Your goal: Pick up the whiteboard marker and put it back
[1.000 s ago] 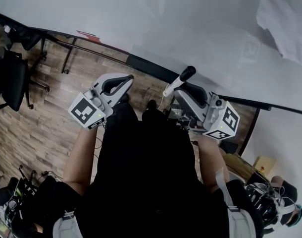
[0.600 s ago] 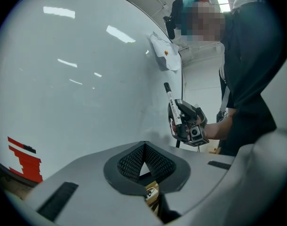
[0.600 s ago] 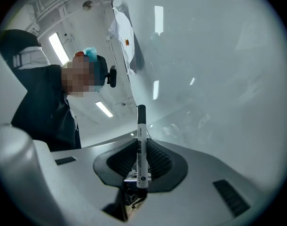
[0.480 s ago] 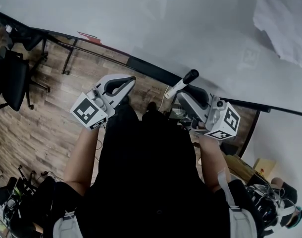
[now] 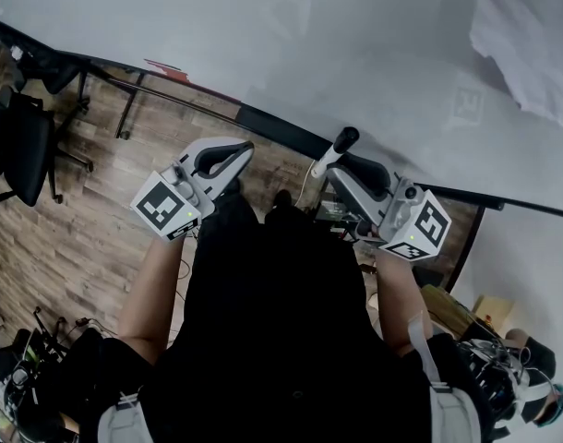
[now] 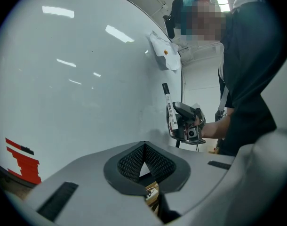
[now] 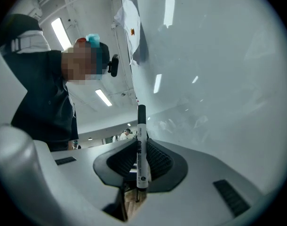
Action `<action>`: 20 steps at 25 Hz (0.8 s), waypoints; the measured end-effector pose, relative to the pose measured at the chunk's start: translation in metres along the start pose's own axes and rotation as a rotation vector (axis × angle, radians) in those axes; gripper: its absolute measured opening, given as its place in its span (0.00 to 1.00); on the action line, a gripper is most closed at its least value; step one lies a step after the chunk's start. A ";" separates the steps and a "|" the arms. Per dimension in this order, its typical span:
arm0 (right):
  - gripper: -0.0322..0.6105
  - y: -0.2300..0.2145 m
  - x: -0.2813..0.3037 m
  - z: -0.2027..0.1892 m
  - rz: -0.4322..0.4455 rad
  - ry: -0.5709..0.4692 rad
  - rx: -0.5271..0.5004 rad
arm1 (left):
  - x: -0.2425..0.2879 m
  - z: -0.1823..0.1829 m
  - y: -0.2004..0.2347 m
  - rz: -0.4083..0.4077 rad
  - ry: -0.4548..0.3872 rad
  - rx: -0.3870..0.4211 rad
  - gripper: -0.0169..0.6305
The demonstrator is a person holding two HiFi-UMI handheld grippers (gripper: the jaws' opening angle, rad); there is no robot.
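Observation:
A white whiteboard marker [image 7: 142,150] with a black cap stands upright between the pads of my right gripper [image 7: 141,161], which is shut on its barrel. In the head view the marker [image 5: 332,151] sticks out of the right gripper [image 5: 339,170], cap end towards the whiteboard [image 5: 355,53]. The left gripper view shows the same marker [image 6: 170,112] held close to the board [image 6: 77,79]. My left gripper [image 5: 243,147] is at the left, beside the board's lower edge. Its pads [image 6: 134,160] meet with nothing between them.
The board's black bottom rail and stand [image 5: 272,127] run across below the grippers. A black office chair [image 5: 18,146] stands on the wooden floor [image 5: 78,229] at the left. A paper sheet [image 6: 163,55] hangs on the board, red marks [image 6: 22,159] low on it.
The right gripper has shifted slightly and the marker's cap end has tipped a little to the left. The left gripper has barely moved.

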State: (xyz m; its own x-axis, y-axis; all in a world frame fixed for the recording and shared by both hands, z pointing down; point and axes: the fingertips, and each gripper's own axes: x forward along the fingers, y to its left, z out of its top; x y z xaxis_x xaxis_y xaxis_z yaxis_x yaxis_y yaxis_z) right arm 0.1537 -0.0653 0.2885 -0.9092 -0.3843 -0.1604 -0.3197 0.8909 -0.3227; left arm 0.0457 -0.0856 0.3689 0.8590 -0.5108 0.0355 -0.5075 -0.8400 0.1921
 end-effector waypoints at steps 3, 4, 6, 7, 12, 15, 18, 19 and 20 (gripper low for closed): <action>0.16 -0.001 0.002 -0.004 -0.021 0.061 -0.071 | -0.001 0.002 -0.001 -0.001 -0.002 0.001 0.05; 0.16 -0.001 0.002 -0.005 -0.029 0.078 -0.093 | -0.002 0.002 -0.002 -0.002 -0.003 0.001 0.05; 0.16 -0.001 0.002 -0.008 -0.044 0.116 -0.135 | -0.003 0.003 -0.004 -0.003 -0.004 -0.004 0.05; 0.16 -0.001 0.002 -0.010 -0.051 0.137 -0.156 | -0.004 0.003 -0.005 -0.003 -0.006 -0.008 0.05; 0.16 -0.001 0.003 -0.016 -0.076 0.223 -0.243 | -0.005 0.006 -0.008 -0.009 -0.005 -0.011 0.05; 0.16 0.002 0.002 -0.015 -0.091 0.261 -0.285 | -0.006 0.011 -0.014 -0.012 -0.004 -0.015 0.05; 0.16 -0.003 0.002 -0.022 -0.107 0.301 -0.321 | -0.005 0.008 -0.014 -0.013 -0.003 -0.021 0.05; 0.16 -0.006 0.004 -0.026 -0.113 0.315 -0.333 | -0.005 0.005 -0.011 -0.014 -0.002 -0.023 0.05; 0.16 -0.009 0.006 -0.029 -0.120 0.325 -0.343 | -0.004 0.003 -0.008 -0.014 -0.001 -0.024 0.05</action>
State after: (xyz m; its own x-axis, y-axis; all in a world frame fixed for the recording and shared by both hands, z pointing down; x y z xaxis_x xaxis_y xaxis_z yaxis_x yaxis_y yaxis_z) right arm 0.1432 -0.0693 0.3173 -0.8792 -0.4427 0.1760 -0.4476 0.8941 0.0133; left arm 0.0460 -0.0770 0.3644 0.8657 -0.4995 0.0315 -0.4939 -0.8423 0.2161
